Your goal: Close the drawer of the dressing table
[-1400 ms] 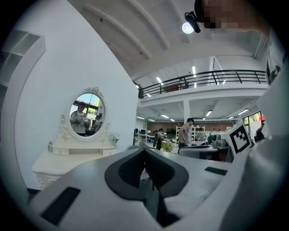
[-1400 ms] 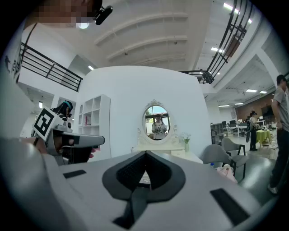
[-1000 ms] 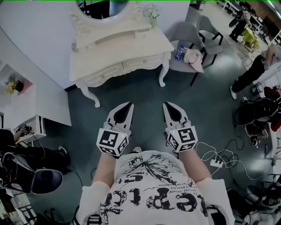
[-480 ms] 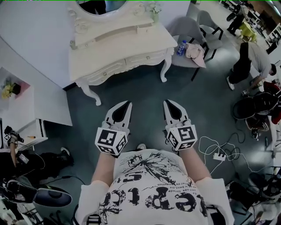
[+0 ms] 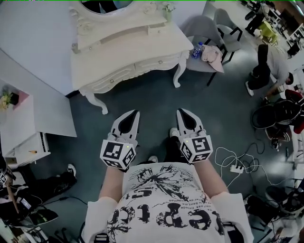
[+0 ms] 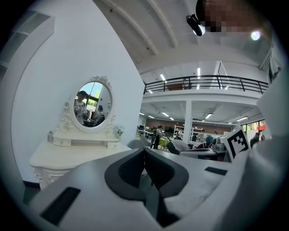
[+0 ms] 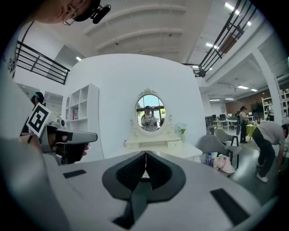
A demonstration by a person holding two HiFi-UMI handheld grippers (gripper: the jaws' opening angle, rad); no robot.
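The white dressing table (image 5: 128,47) with its oval mirror (image 5: 107,4) stands against the wall ahead of me, across a stretch of floor. Two drawer fronts (image 5: 142,69) run along its front edge; from here I cannot tell whether one stands out. My left gripper (image 5: 136,113) and right gripper (image 5: 180,111) are side by side at waist height, pointing at the table and well short of it. Both are shut with nothing between the jaws. The left gripper (image 6: 144,150) shows the table (image 6: 67,155) to its left; the right gripper (image 7: 146,152) faces the mirror (image 7: 150,110).
A grey chair (image 5: 204,31) right of the table carries a water bottle (image 5: 197,49) and a pink cloth (image 5: 211,54). A person (image 5: 268,61) bends over at the far right. A white shelf unit (image 5: 23,128) stands at the left. Cables and a power strip (image 5: 232,168) lie at the right.
Both grippers stay shut and have sunk slightly. The table now looks a little larger, and my foot has come forward between the grippers. The person at right has bent over.
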